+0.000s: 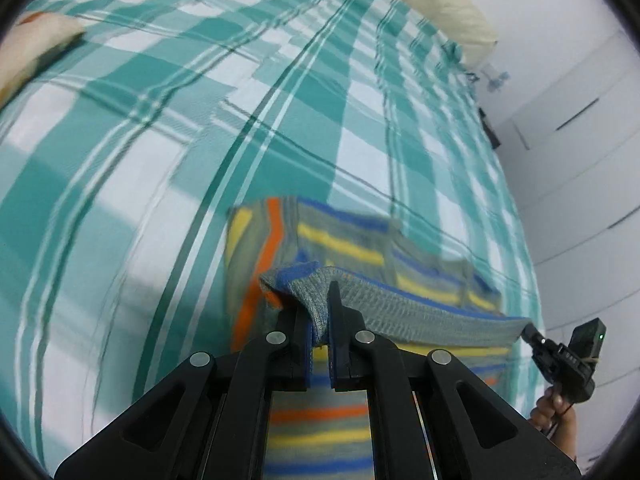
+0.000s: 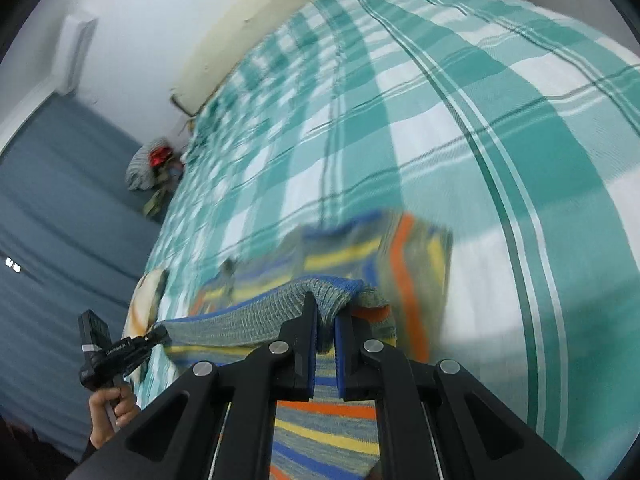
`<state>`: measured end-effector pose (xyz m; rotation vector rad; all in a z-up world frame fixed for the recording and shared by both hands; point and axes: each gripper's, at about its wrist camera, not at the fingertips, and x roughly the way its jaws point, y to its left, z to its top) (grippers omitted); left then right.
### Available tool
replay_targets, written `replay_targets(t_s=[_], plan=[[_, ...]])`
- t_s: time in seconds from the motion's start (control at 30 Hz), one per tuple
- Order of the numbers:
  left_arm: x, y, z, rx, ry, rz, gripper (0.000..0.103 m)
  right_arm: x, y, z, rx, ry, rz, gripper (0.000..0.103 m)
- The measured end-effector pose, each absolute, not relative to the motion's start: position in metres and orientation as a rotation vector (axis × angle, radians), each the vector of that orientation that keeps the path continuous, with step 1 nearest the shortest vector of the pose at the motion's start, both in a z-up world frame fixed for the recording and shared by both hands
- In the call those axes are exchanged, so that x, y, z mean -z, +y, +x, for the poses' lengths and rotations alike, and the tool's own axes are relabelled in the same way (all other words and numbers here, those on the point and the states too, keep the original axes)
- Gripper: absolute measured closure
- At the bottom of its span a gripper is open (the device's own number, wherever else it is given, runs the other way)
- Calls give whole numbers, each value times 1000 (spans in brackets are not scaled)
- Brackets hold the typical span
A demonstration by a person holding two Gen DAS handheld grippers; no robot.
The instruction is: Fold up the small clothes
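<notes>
A small striped knit garment [image 1: 340,240], grey with yellow, blue and orange bands, hangs over the teal checked bedsheet [image 1: 160,120]. My left gripper [image 1: 320,320] is shut on one corner of its ribbed grey hem. My right gripper [image 2: 326,320] is shut on the other hem corner [image 2: 332,292]. The hem is stretched taut between them. The right gripper also shows at the right edge of the left wrist view [image 1: 532,332], and the left gripper at the left of the right wrist view [image 2: 160,334]. The garment [image 2: 360,252] is folded over, with its lower part below the jaws.
A cream pillow [image 1: 440,4] lies at the bed's far edge and a patterned cushion [image 1: 36,44] at the far left. White cupboard doors [image 1: 580,160] stand to the right. A pile of clothes [image 2: 152,168] lies on the blue floor beside the bed.
</notes>
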<state>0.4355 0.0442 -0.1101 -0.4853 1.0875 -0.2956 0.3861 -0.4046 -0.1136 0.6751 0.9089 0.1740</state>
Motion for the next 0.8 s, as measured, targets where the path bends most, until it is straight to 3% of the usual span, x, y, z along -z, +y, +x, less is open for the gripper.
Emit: replay_targets(t_s=[0.2,0.3,0.33,0.37,0.57,0.7,0.77,0.8], plan=[[135,62,490,187,1045,-607,92,151,-427,438,-137,924,744,95],[130,76,501,132,1002,-660,42,161,-437,448,-105,890,802,86],[125,80,499,114,977,-656,37,160,-441,447,-91,870,823,75],[116,83,495,119,947,-641,37,159,-446,447,-78,851,832,67],[81,50,429,326,907,-356,37,112,-434,422,-117,814,623,67],[100,6,338,544,948,-125,38,94,-370,376,-357,914,381,67],[138,-3,305,523,1097,19,63,106,-334,338,-481,1009,272,68],[160,3,294,465,1180,66,84,120,-323,323,-478,1073,197,69]])
